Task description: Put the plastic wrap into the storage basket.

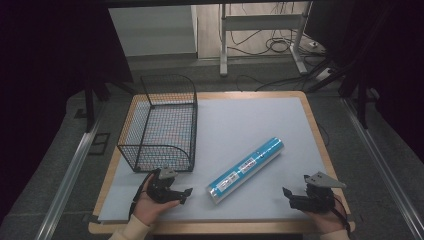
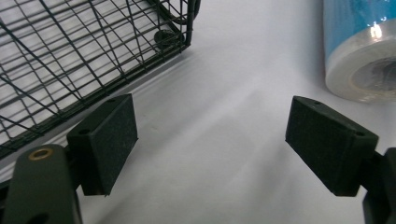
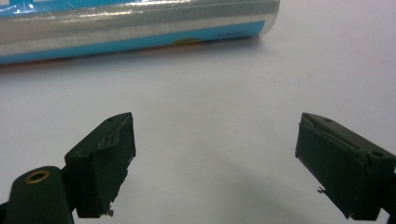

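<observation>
A long blue and white roll (image 1: 246, 169) wrapped in clear film lies slantwise on the pale mat (image 1: 240, 120), its near end toward the front. My left gripper (image 1: 183, 194) rests open on the mat just left of that near end, below the wire basket (image 1: 161, 125). In the left gripper view the jaws stand wide with nothing between them (image 2: 212, 144); the roll's end (image 2: 362, 51) sits at the upper right and the basket's corner (image 2: 84, 51) at the upper left. My right gripper (image 1: 291, 196) rests open near the front right. Its own view shows empty jaws (image 3: 215, 163) facing the roll's side (image 3: 135, 23).
The black wire basket stands empty at the table's left side. The wooden table edge (image 1: 320, 135) frames the mat. Beyond the table are a white desk frame (image 1: 260, 30) and cables on the floor (image 1: 280, 45).
</observation>
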